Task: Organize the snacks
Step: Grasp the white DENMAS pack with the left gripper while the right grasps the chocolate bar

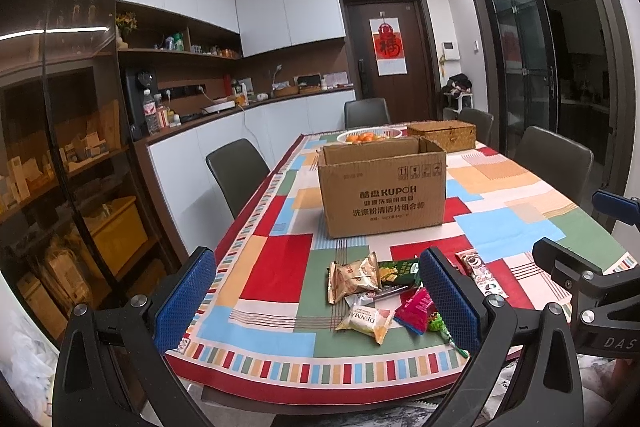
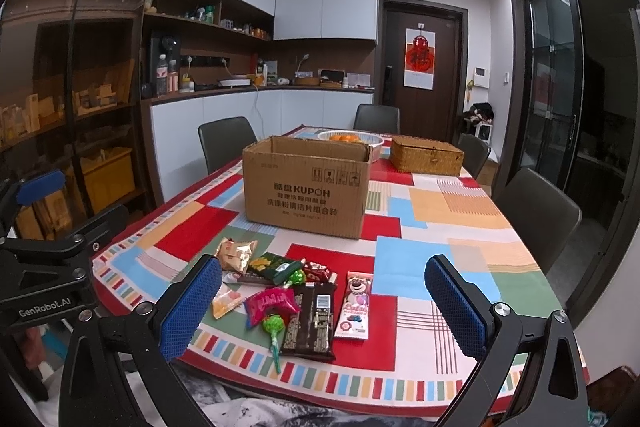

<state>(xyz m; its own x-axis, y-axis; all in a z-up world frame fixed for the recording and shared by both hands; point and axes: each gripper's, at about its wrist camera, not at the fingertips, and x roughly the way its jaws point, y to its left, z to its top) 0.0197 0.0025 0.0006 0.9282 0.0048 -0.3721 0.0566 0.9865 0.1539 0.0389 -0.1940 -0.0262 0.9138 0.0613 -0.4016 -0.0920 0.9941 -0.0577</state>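
Snacks (image 2: 288, 291) lie in a loose heap at the near end of the table (image 2: 460, 227), and both tools hang just short of that edge. The left gripper (image 1: 316, 295) is spread wide, blue pads empty, and so is the right gripper (image 2: 324, 303), nothing between its fingers either. Each one shows at the side of the other's view, close beside it.

Out from the tools now. Nearest the right gripper sits a dark brown chocolate pack (image 2: 310, 319), lying flat, with a green lollipop (image 2: 274, 327) just left of it, its stick pointing toward the near edge. A pink wrapper (image 2: 272, 301) touches the lollipop's head. Right of the chocolate, a slim pink bar with a bear on it (image 2: 356, 307) lies lengthwise. On the left side of the heap there is a small pale packet (image 1: 366, 323), and farther in, a gold foil packet (image 1: 354, 277) and a green packet (image 2: 272, 265) overlap the rest.

Beyond the heap, well apart from it, stands an open cardboard box (image 2: 308, 191) with printed lettering, flaps up, squarely in the middle of the patchwork tablecloth. Behind the box sits a white bowl of oranges (image 2: 350, 139), and to its right a woven basket (image 2: 426, 155) with the lid shut. Grey chairs (image 2: 540, 219) ring the table. Nothing lies between the grippers and the heap.
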